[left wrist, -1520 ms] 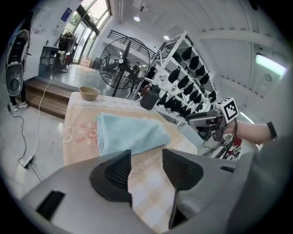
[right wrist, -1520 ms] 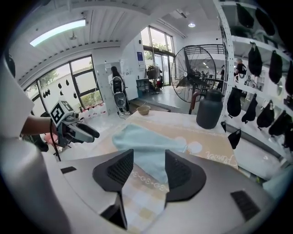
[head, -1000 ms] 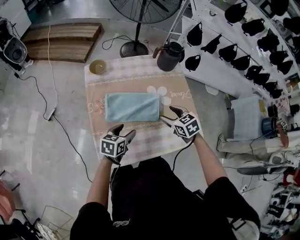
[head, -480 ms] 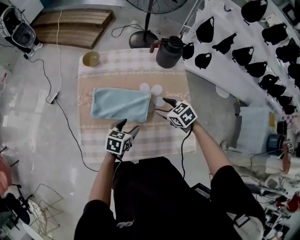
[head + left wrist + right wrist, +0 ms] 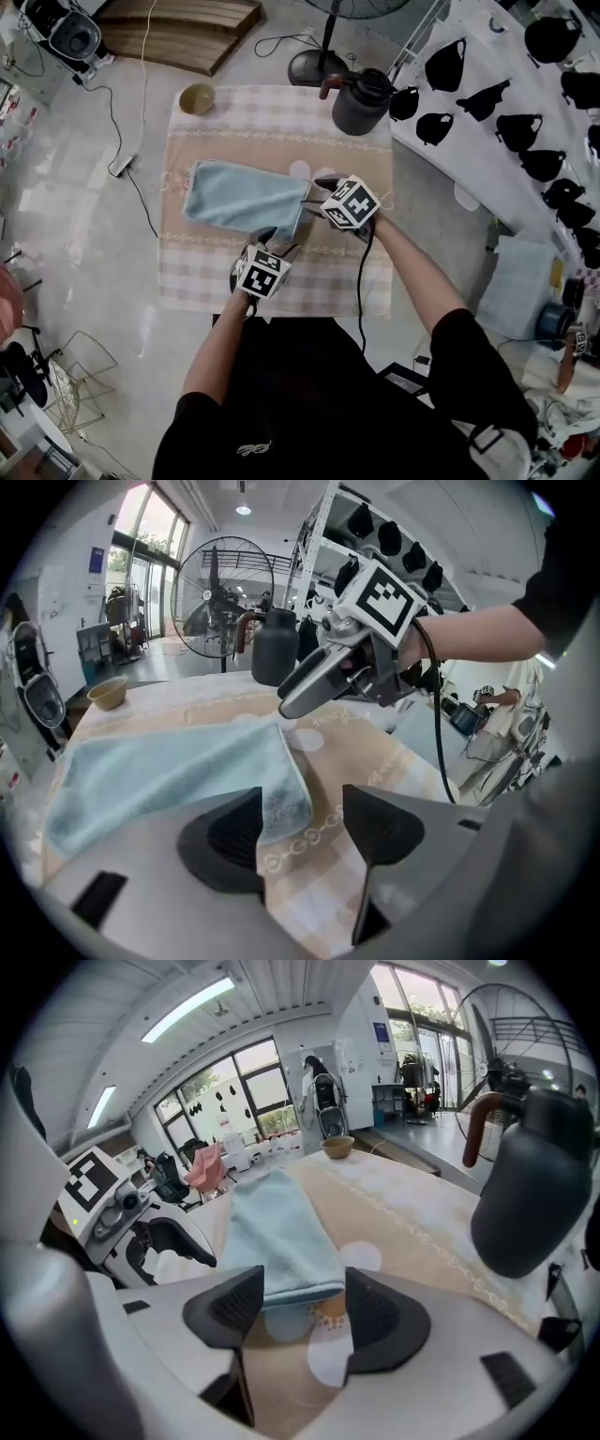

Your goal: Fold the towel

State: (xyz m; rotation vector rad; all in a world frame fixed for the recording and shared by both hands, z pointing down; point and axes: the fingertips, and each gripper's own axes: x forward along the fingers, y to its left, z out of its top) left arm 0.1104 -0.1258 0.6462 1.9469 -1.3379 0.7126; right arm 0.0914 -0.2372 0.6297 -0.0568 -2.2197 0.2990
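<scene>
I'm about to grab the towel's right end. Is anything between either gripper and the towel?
Nothing visible is. The left gripper and right gripper, jaws open, are at the towel's edge; the jug and bowl stand farther off.

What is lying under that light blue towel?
The towel lies on a beige tablecloth with checked ends, which shows all round it. The part right beneath the towel is covered and cannot be seen.

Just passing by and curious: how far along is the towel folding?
Early on. The light-blue towel lies flat on the tablecloth. In hand: the left gripper and right gripper, both open, are at its two right-end corners, nothing grasped yet. Left: pinching the corners and folding it over.
</scene>
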